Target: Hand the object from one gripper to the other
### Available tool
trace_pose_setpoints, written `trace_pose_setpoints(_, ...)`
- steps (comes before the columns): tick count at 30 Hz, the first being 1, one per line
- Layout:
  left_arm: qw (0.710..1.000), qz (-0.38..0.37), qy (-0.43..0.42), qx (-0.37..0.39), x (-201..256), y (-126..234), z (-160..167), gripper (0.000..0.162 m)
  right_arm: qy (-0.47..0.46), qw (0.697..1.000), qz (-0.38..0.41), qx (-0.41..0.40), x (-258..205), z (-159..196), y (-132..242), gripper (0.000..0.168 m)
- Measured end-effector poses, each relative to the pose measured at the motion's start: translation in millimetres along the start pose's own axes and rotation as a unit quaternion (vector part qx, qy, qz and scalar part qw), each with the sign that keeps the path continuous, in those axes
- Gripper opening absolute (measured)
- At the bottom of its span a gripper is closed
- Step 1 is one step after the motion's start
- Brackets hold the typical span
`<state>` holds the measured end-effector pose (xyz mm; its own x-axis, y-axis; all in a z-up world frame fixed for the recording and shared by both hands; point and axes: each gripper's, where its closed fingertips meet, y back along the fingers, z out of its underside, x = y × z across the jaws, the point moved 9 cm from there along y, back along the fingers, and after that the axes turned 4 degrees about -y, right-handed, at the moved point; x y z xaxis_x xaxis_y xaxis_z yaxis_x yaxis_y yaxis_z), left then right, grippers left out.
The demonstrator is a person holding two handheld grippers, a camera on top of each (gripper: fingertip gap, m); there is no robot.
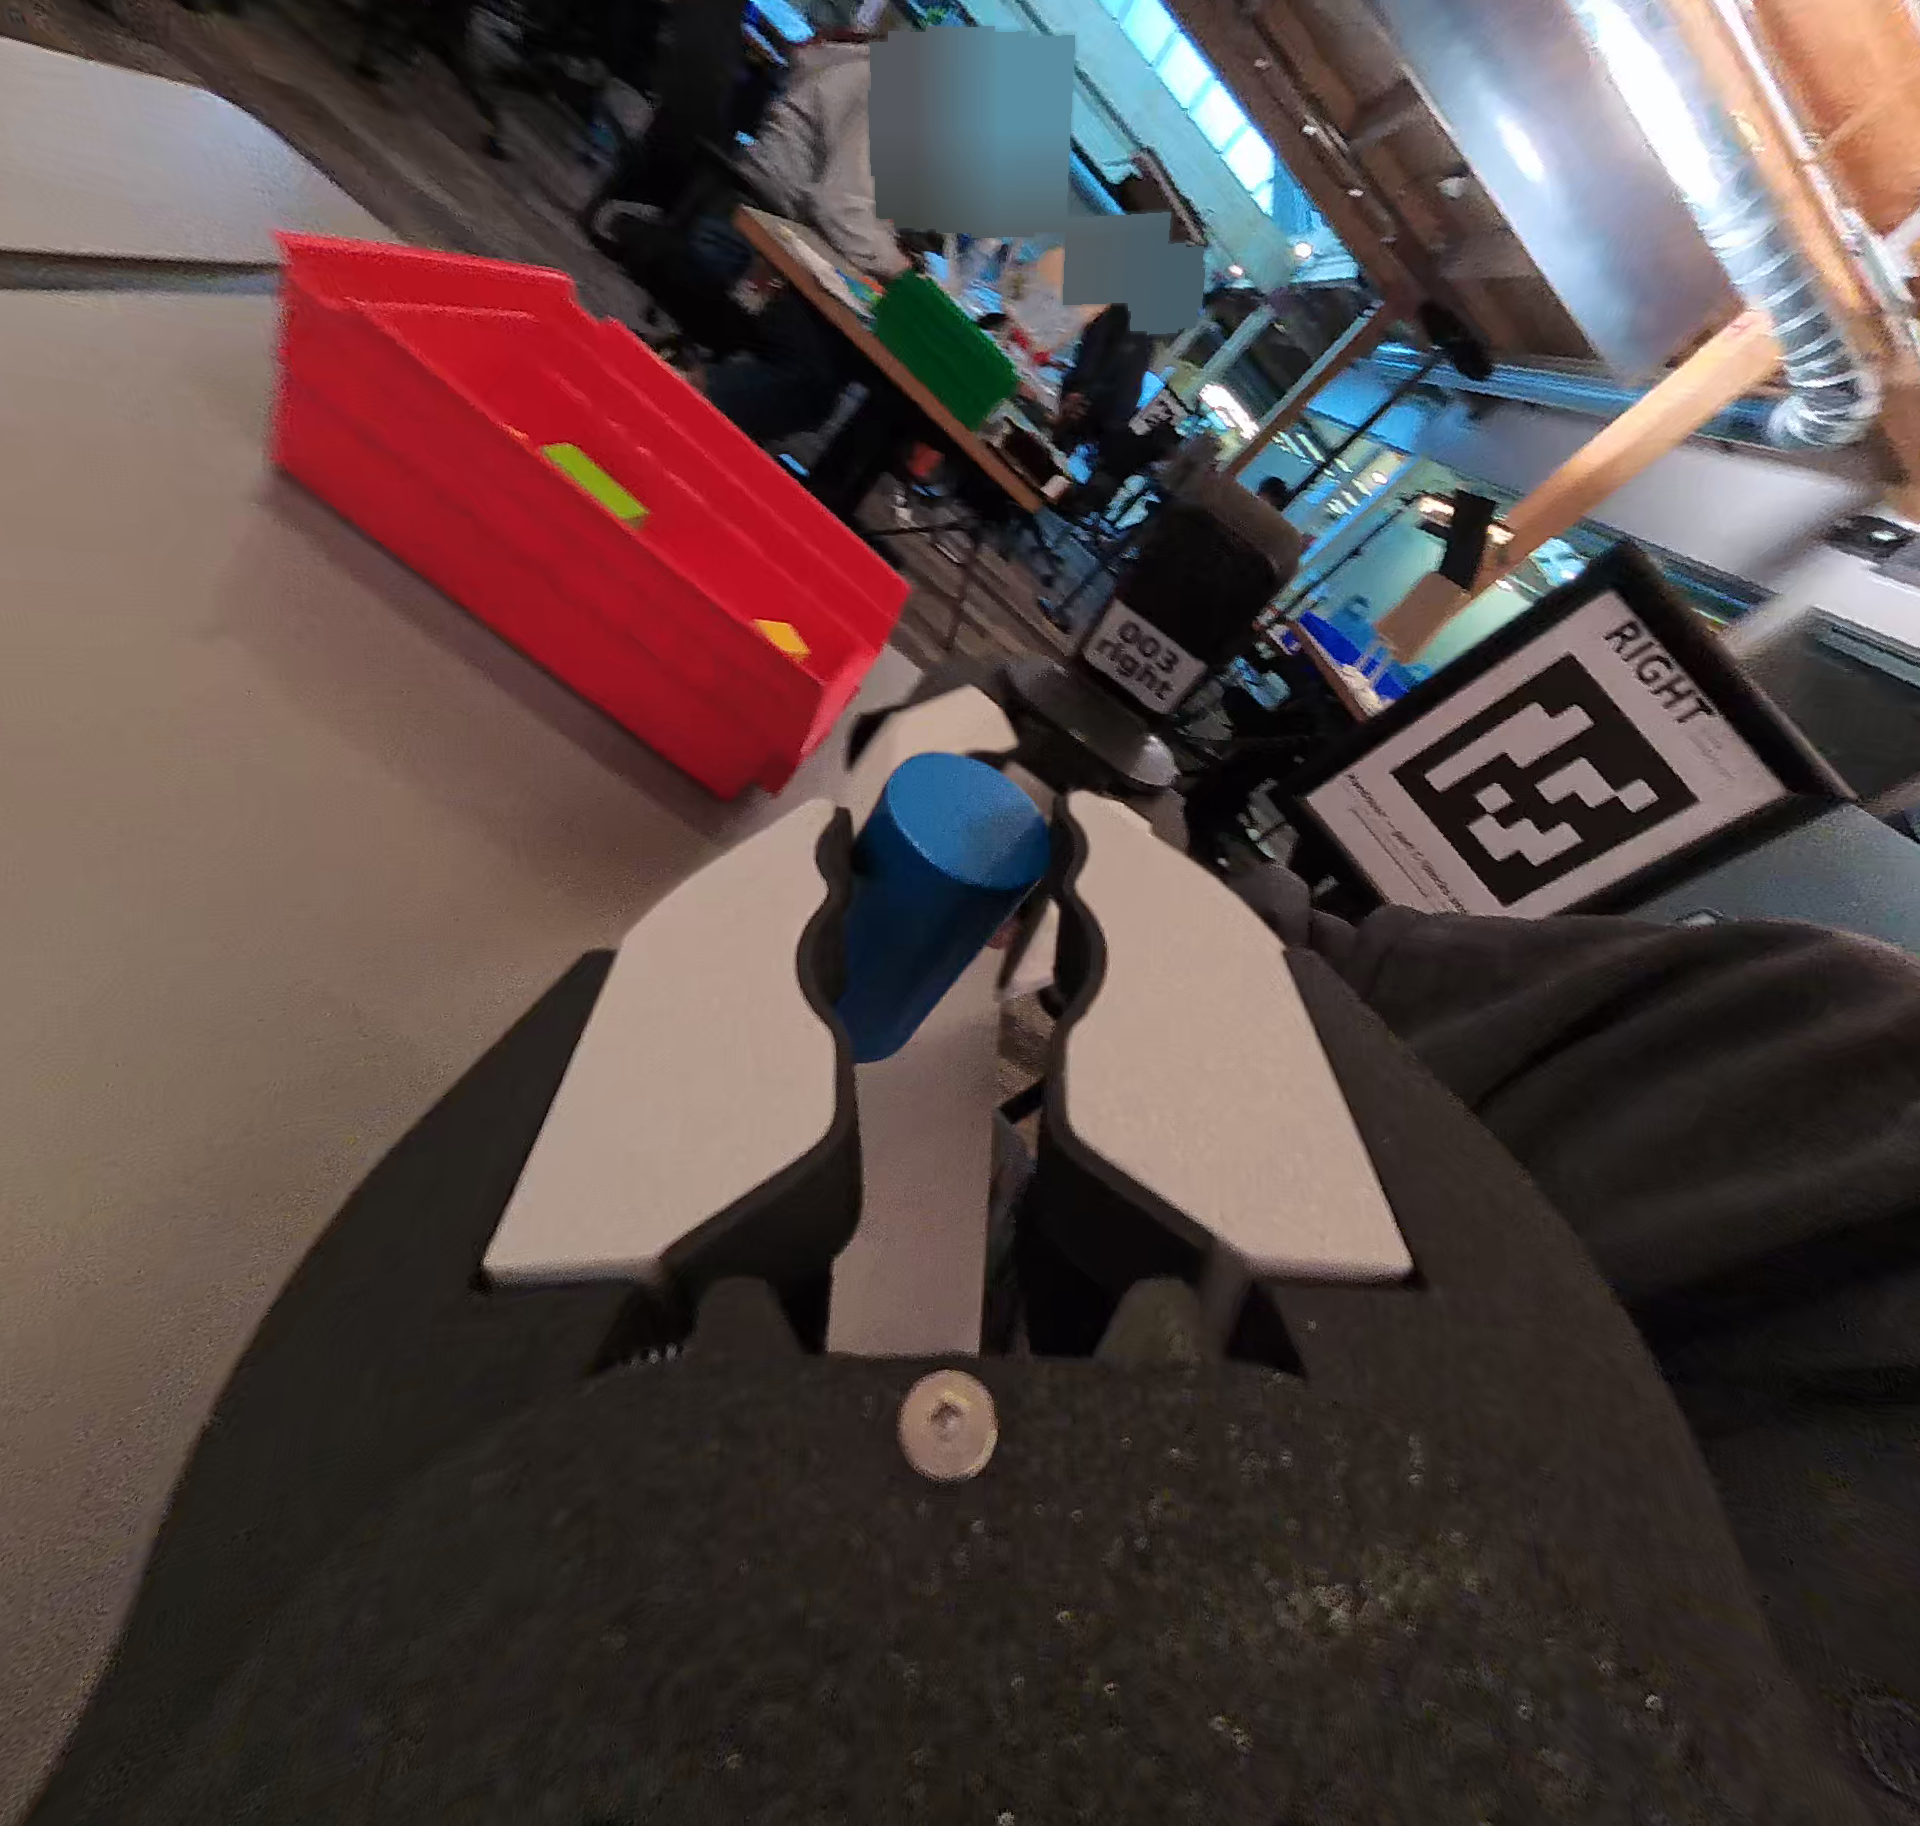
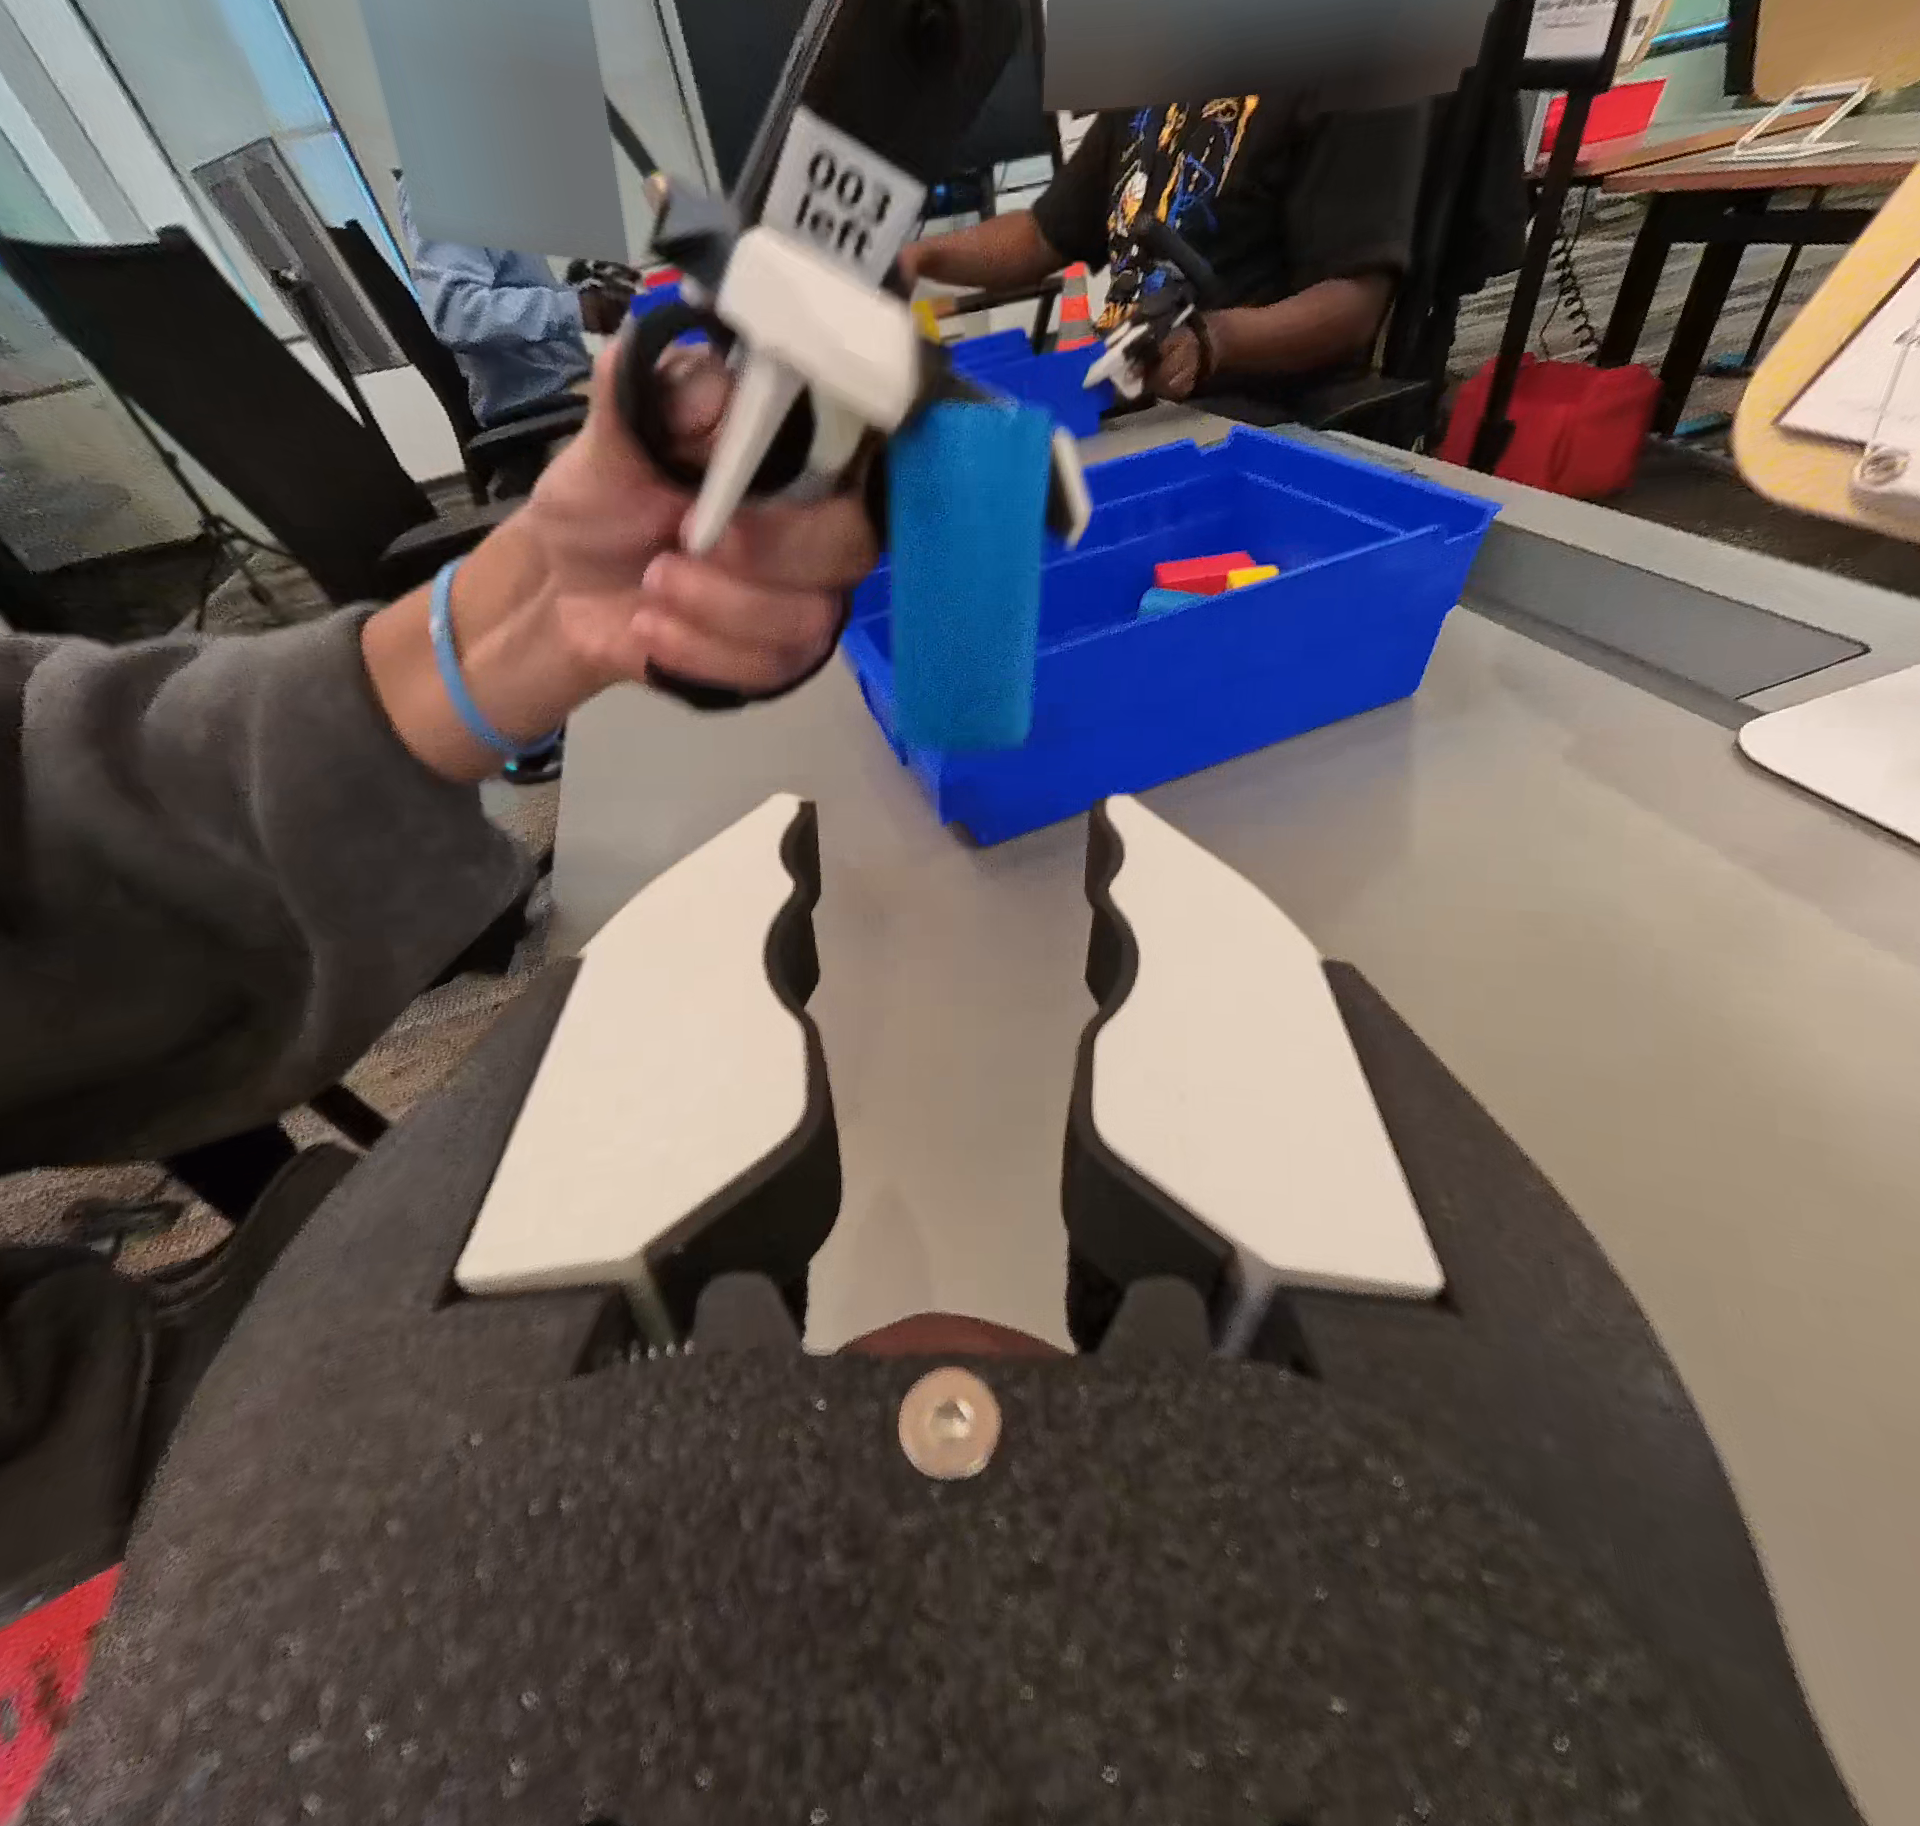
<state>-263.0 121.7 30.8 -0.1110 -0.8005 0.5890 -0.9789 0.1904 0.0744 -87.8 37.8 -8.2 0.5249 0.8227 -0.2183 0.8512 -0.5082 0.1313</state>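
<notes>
Blue cylinder [image 1: 940, 903] hanging clamped in the left gripper [image 1: 951, 831].
Right gripper [image 2: 951, 841] gaping empty; likely rigid, light: taking its free lower end.

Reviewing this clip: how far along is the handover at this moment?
Done: the left gripper has picked up the blue cylinder and holds it in the air above the table, its lower end hanging free. In hand: the cylinder is held out ahead of the right gripper, which is open and empty. Left: the right gripper must close on the cylinder, then the left must release.
</notes>
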Motion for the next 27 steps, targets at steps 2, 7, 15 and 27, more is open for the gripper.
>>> trace_pose_setpoints(2,1.000,0.017,-0.003,-0.003,2.8,-16.5,7.8,0.036,-0.004,1.000,-0.010,0.010,3.3,-3.1,-5.2,0.048)
trace_pose_setpoints(7,0.999,0.037,0.009,-0.004,-0.7,-38.3,22.0,0.036,-0.036,0.999,-0.037,-0.001,5.2,6.7,-2.8,0.031)
trace_pose_setpoints(15,0.988,-0.131,-0.050,0.061,6.1,2.0,62.0,0.063,-0.070,0.997,0.022,-0.021,21.6,0.0,38.0,0.031)
trace_pose_setpoints(27,0.969,-0.233,-0.077,-0.014,24.4,10.6,139.3,0.055,-0.232,0.833,0.407,-0.294,139.1,-3.6,208.0,0.031)
